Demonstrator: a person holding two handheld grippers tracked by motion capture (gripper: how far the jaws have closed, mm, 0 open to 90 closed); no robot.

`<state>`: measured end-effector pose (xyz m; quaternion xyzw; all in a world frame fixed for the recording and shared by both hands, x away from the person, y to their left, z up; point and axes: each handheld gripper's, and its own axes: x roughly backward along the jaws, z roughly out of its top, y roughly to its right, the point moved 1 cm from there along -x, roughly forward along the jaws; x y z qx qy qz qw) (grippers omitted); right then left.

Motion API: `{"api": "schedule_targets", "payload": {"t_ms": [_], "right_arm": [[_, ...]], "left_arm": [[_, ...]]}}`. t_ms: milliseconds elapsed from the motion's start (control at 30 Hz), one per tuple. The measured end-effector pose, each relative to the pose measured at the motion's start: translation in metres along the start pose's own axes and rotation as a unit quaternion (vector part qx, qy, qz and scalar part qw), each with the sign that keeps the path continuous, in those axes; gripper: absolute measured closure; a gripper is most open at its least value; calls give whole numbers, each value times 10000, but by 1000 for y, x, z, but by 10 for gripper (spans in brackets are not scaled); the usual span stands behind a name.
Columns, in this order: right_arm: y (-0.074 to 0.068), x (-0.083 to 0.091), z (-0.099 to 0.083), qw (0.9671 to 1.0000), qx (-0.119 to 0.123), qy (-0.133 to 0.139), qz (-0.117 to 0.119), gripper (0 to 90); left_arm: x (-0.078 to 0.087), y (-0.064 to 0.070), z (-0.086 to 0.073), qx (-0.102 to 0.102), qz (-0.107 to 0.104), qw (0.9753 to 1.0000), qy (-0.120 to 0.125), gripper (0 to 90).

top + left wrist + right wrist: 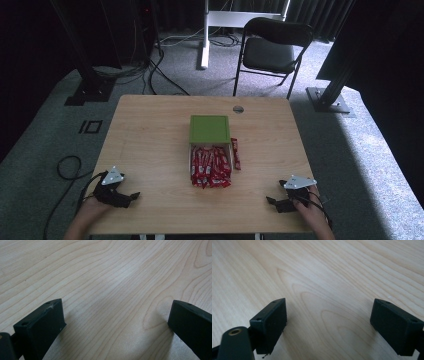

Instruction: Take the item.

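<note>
A green box stands at the middle of the wooden table. Just in front of it lies a pile of several red candy bars, and one more red bar lies apart at the pile's right. My left gripper rests near the table's front left edge, open, nothing between its jaws. My right gripper rests near the front right edge, also open and empty. In the left gripper view the fingers stand wide apart over bare wood. The right gripper view likewise has its fingers spread over bare wood.
A round grommet hole sits near the table's far edge. A black folding chair stands on the carpet behind the table. Cables lie on the floor at the left. Black frame posts stand at both sides.
</note>
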<state>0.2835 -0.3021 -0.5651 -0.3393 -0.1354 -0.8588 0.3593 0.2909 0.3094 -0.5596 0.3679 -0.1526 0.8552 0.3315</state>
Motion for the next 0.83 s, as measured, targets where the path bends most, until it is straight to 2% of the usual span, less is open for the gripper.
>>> {"api": "schedule_targets", "payload": {"t_ms": [100,300,433,833], "right_arm": [[1,1,0,10000,-57,4,11,140],[0,0,-1,10000,39,-15,-18,128],[1,1,-1,10000,-50,-27,-55,128],[0,0,-1,10000,-16,-23,-75,127]], "left_arm": [[0,0,0,0,1,10000,2,15],[0,0,0,-1,1,10000,0,15],[0,0,0,0,0,10000,1,15],[0,0,0,-1,0,10000,0,15]]}}
